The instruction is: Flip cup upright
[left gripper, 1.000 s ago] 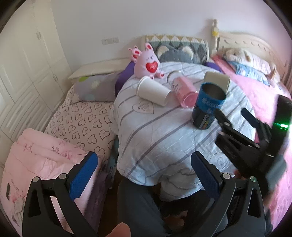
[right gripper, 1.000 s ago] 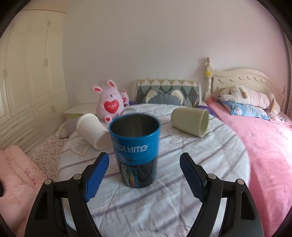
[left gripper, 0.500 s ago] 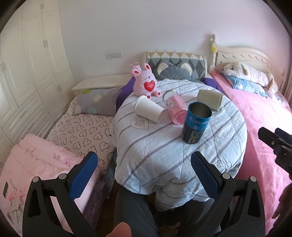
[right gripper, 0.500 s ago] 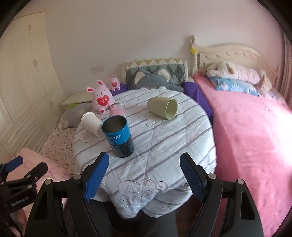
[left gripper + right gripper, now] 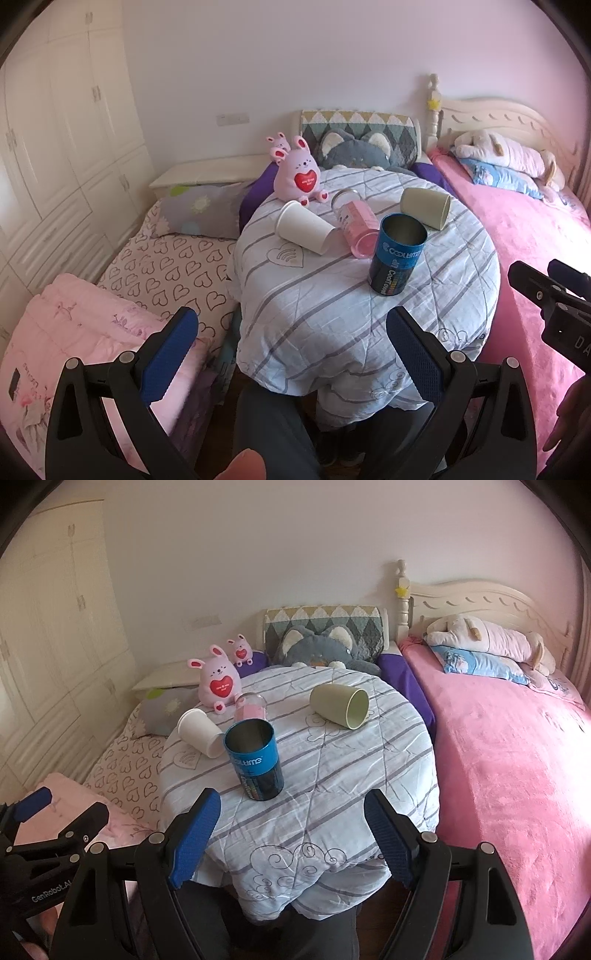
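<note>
A blue metal cup (image 5: pixel 398 254) (image 5: pixel 255 758) stands upright, mouth up, on the round table with the striped cloth (image 5: pixel 314 295) (image 5: pixel 332 760). A white cup (image 5: pixel 304 227) (image 5: pixel 201 733), a pink cup (image 5: pixel 354 225) (image 5: pixel 251 709) and a green cup (image 5: pixel 424 207) (image 5: pixel 340 706) lie on their sides behind it. My left gripper (image 5: pixel 291 358) is open and empty, held back from the table's near edge. My right gripper (image 5: pixel 291 843) is open and empty, also back from the near edge.
A pink rabbit plush (image 5: pixel 299 177) (image 5: pixel 218 681) sits at the table's far side. A pink bed (image 5: pixel 517 757) is on the right, a heart-print mattress (image 5: pixel 166 269) on the left, and wardrobes (image 5: pixel 55 147) on the far left. Each gripper shows at the other view's edge.
Both grippers have pulled back and up from the table. The right gripper, which was around the upright blue cup, is now clear of it. The cup stays standing.
</note>
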### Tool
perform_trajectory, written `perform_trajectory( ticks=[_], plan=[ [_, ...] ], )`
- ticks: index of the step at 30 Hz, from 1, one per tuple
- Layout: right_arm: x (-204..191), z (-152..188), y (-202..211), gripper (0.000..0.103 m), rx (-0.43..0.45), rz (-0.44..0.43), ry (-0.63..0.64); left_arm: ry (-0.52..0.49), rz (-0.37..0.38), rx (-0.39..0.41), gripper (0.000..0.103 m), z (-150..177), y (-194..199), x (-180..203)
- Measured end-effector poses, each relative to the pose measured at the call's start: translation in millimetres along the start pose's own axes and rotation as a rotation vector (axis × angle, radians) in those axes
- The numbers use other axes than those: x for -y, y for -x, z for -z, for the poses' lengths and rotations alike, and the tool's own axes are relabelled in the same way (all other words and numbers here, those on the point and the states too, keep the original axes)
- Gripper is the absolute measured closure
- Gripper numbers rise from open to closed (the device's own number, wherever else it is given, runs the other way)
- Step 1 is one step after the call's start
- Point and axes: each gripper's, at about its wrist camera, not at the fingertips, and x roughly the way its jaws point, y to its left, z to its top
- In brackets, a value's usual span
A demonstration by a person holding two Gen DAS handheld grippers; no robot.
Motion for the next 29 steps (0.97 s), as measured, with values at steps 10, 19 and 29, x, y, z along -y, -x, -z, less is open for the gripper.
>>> perform_trajectory(
  ticks=[10, 19, 29],
  plan=[
    [-4, 1, -1, 0.022, -0.008, -0.009, 0.009, 0.0, -0.005, -0.004, 0.0, 0, -1, 0],
    [-7, 1, -5, 0.022, -0.021, -0.011, 0.014, -0.006, -0.024, -0.007, 0.0, 1, -3, -2],
    [-8, 5, -15, 0.022, -0.048, -0.013, 0.018, -0.021, 0.003, -0.023, 0.0, 3, -9, -4]
  ],
)
